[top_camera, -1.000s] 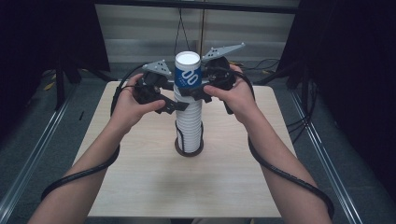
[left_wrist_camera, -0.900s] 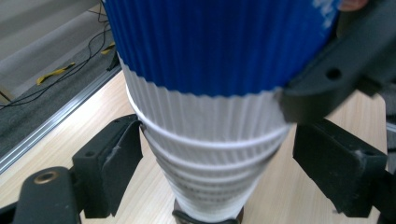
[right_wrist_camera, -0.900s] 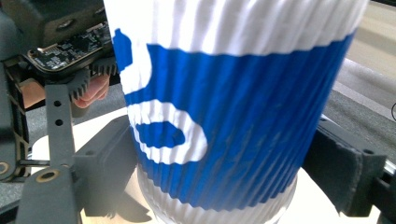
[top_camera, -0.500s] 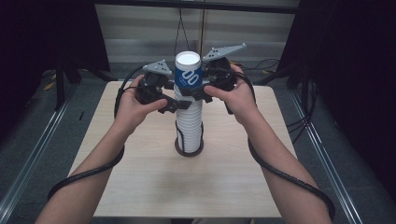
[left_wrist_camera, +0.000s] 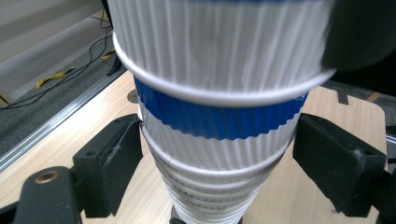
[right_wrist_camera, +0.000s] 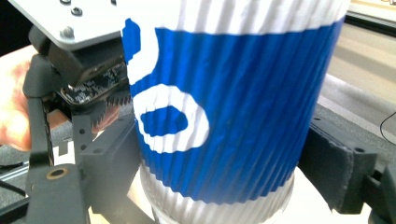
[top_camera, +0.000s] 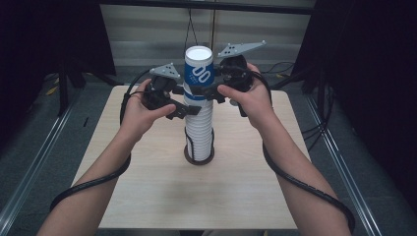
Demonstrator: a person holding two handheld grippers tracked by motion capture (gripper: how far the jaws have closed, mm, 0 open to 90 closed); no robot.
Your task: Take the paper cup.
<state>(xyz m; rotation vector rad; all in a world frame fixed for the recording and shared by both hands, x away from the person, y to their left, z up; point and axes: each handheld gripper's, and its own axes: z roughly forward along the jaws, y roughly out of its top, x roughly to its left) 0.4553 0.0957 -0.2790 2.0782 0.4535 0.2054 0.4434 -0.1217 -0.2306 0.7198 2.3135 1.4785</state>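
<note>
Both grippers are working on a tall stack of cups (top_camera: 199, 130) standing near the middle of the table (top_camera: 147, 196), a little toward its far edge. The left gripper (top_camera: 189, 109) is reaching in from the left side of the stack, and in the left gripper view its two black jaws are sitting on either side of a ribbed white cup (left_wrist_camera: 215, 149) with a blue band; the left pad is touching the cup's wall and the right pad is meeting it at the rim, so the jaws are clamping the stack just under the top cup. The right gripper (top_camera: 202, 91) is coming in from the right, higher up, at the top cup (top_camera: 198, 69), which is blue with white lettering and is sitting raised above the rest. In the right gripper view this blue cup (right_wrist_camera: 224, 107) is standing between the jaws, the left pad lying against its wall and the right pad looking close beside it, so the grip seems closed on that cup. A dark ring-shaped base (top_camera: 199, 158) is surrounding the foot of the stack on the wooden tabletop.
</note>
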